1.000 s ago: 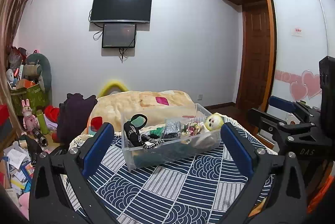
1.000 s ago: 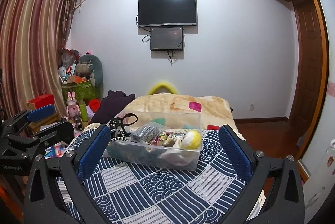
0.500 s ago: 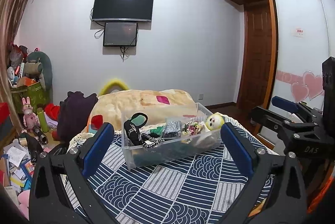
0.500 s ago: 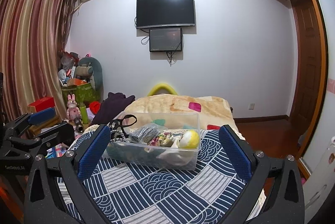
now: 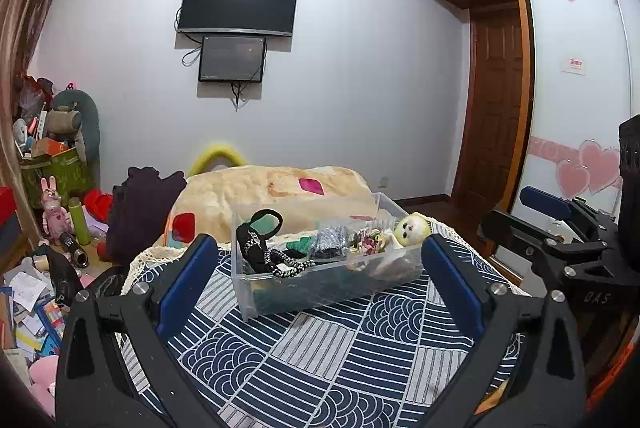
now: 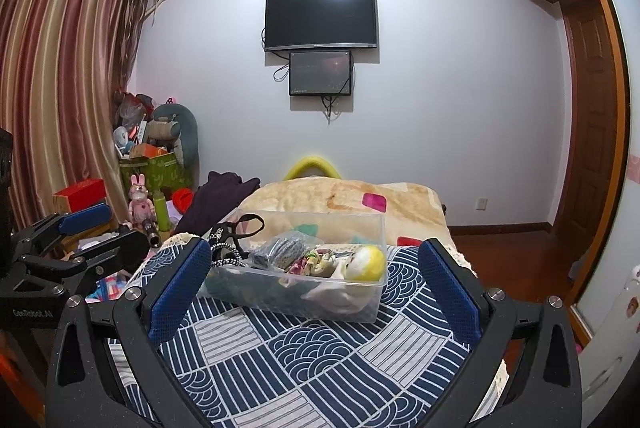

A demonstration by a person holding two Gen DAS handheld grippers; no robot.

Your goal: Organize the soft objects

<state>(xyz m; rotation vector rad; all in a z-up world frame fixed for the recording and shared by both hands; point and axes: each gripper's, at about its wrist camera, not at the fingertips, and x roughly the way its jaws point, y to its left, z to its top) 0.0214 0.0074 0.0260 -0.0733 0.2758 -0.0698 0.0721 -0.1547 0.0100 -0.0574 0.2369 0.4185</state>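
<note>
A clear plastic bin (image 5: pixel 320 280) sits on the bed (image 5: pixel 340 356), on its navy-and-white patterned cover. It is filled with soft things: a yellow-headed plush doll (image 5: pixel 412 228) at one end, a grey knitted piece (image 5: pixel 330 238), a floral scrunchie (image 5: pixel 368 238) and a black strap with a beaded cord (image 5: pixel 260 248) draped over the rim. The left claw (image 5: pixel 320 282) and right claw (image 6: pixel 314 282) both hover short of the bin, spread wide and empty. The left claw's body reads "GenRobot.AI"; the right's reads "DAS".
</note>
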